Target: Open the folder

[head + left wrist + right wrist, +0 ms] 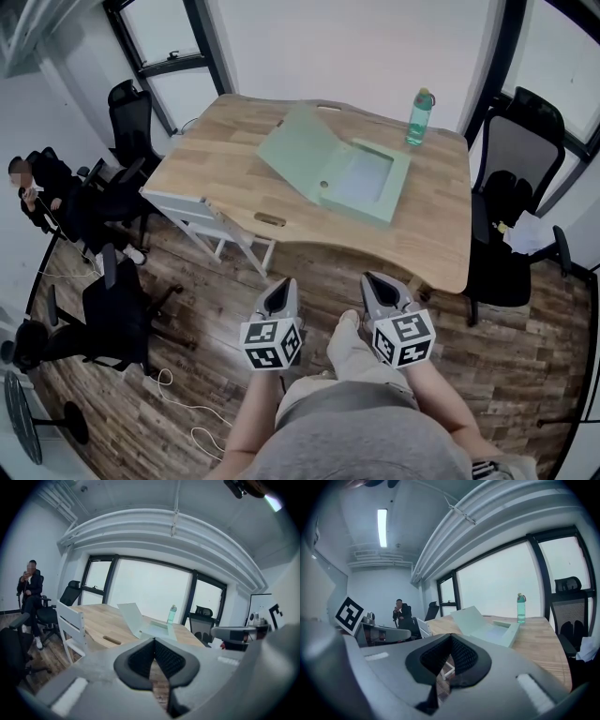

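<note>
A pale green box folder (361, 178) lies open on the wooden table (225, 159), its lid (295, 150) tilted up to the left. It also shows in the left gripper view, folder (149, 626), and in the right gripper view, folder (487, 629). Both grippers hang in front of the person's body over the floor, well short of the table's near edge. My left gripper (279, 287) (153, 642) is shut with nothing between its pads. My right gripper (374, 280) (450, 639) is likewise shut and holds nothing.
A teal water bottle (420, 116) stands at the table's far right. A white chair (211, 220) sits at the table's near left corner. Black office chairs (520, 150) flank the table. A person (42, 192) sits at far left. Cables (187, 408) lie on the wood floor.
</note>
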Demonstrator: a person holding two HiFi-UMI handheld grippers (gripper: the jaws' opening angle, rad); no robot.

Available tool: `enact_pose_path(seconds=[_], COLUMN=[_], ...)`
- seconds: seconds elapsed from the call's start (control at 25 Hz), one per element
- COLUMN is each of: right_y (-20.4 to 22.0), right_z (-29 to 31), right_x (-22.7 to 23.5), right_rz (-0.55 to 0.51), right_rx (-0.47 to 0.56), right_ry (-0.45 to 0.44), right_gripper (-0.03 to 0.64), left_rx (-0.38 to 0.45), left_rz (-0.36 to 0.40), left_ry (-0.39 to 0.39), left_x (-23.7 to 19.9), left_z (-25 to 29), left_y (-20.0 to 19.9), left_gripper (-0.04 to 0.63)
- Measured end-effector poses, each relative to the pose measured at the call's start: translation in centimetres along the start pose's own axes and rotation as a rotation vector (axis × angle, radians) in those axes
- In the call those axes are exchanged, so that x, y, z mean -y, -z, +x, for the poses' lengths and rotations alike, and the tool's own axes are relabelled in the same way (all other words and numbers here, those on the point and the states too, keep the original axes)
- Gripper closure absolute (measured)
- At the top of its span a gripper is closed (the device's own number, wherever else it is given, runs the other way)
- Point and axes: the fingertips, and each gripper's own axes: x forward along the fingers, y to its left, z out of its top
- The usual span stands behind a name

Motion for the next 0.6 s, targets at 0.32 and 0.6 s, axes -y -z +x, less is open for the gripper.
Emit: enact_pose_path(seconds=[0.32,0.6], right_y=[-0.48,-0.50], right_z=[-0.15,0.35], right_x=[-0.23,-0.24], right_rz=[-0.008,-0.010], right_rx=[0.014,0.015], right_ry=[-0.006,-0.016], right_gripper=[0.620,0.620], left_rx=[-0.005,-0.015], left_rz=[0.014,0.016], left_ry=[0.004,0.010], left_x=[-0.01,-0.14], left_z=[0.02,0.43], left_y=[0.10,0.28], left_gripper=[0.591,0.591])
